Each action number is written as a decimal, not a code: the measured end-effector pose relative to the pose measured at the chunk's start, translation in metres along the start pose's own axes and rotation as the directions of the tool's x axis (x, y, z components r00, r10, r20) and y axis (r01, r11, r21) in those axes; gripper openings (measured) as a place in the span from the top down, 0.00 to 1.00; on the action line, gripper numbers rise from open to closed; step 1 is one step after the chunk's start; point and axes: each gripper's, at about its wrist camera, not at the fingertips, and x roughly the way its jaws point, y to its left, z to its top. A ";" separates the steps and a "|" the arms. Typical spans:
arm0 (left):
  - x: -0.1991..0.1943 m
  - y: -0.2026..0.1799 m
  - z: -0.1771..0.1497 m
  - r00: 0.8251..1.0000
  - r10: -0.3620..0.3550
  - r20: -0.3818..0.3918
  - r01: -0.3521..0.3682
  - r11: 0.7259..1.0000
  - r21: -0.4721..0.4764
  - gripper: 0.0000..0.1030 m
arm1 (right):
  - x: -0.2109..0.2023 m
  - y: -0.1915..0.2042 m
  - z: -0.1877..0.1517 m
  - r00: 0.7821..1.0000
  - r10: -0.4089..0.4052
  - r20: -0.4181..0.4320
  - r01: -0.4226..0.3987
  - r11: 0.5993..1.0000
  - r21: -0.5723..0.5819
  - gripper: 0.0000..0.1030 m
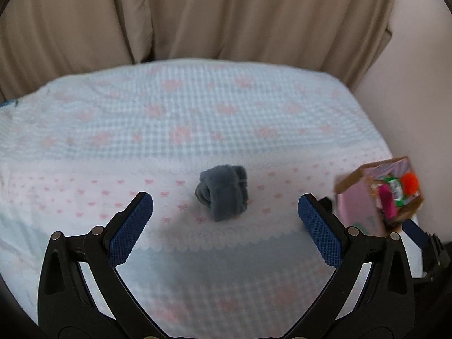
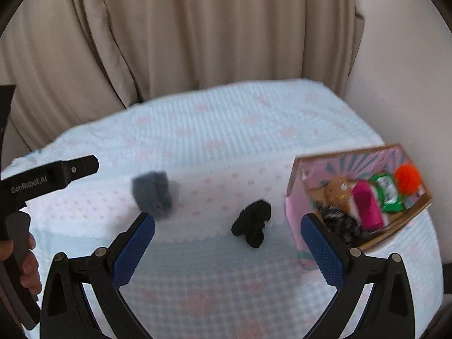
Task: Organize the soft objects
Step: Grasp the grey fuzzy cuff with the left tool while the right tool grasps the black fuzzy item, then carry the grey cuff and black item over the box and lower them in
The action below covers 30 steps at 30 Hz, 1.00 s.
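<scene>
Fingers spread wide, both grippers empty | grey sock roll [image 1: 221,195] on bedspread [image 1: 197,107], centred ahead of left gripper [image 1: 225,207] | black bundle [image 2: 252,223] ahead of right gripper [image 2: 227,227], box [image 2: 293,175] just right | I'd drop straight, pinch mid-roll, avoid snagging cloth.

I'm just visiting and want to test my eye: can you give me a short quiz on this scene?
1. True or false: the left hand-held gripper is shut on the grey sock bundle.
2. Which lies nearer the box in the right wrist view: the grey bundle or the black fabric piece?
3. Fill in: the fluffy ball in the box is ____.

Key: 1 false, both grippers stand open. 2 the black piece. 3 orange.
</scene>
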 end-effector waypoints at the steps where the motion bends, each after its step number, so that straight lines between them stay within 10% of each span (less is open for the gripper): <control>1: 0.017 0.001 -0.004 1.000 0.006 -0.004 -0.006 1.000 -0.006 0.01 | 0.014 0.000 -0.004 1.000 -0.006 -0.010 0.006 1.000 0.003 0.00; 7: 0.111 0.004 -0.028 0.999 0.018 -0.031 -0.018 1.000 -0.019 0.05 | 0.107 -0.015 -0.033 0.996 -0.056 -0.070 0.059 0.998 0.033 0.02; 13: 0.159 -0.006 -0.036 1.000 0.015 -0.024 -0.015 1.000 -0.007 0.06 | 0.156 -0.033 -0.051 0.991 -0.068 -0.119 0.076 0.995 0.064 0.25; 19: 0.178 -0.005 -0.026 0.999 0.033 -0.019 -0.033 0.999 -0.026 0.15 | 0.170 -0.037 -0.054 0.992 -0.079 -0.097 0.084 0.995 0.053 0.29; 25: 0.188 -0.003 -0.021 0.998 0.040 -0.049 -0.041 0.999 -0.023 0.33 | 0.177 -0.031 -0.045 0.993 -0.067 -0.099 0.068 0.998 0.001 0.67; 30: 0.181 -0.002 -0.019 0.998 0.032 -0.056 -0.033 0.999 -0.028 0.39 | 0.178 -0.033 -0.040 0.989 -0.104 -0.106 0.105 0.995 0.004 0.71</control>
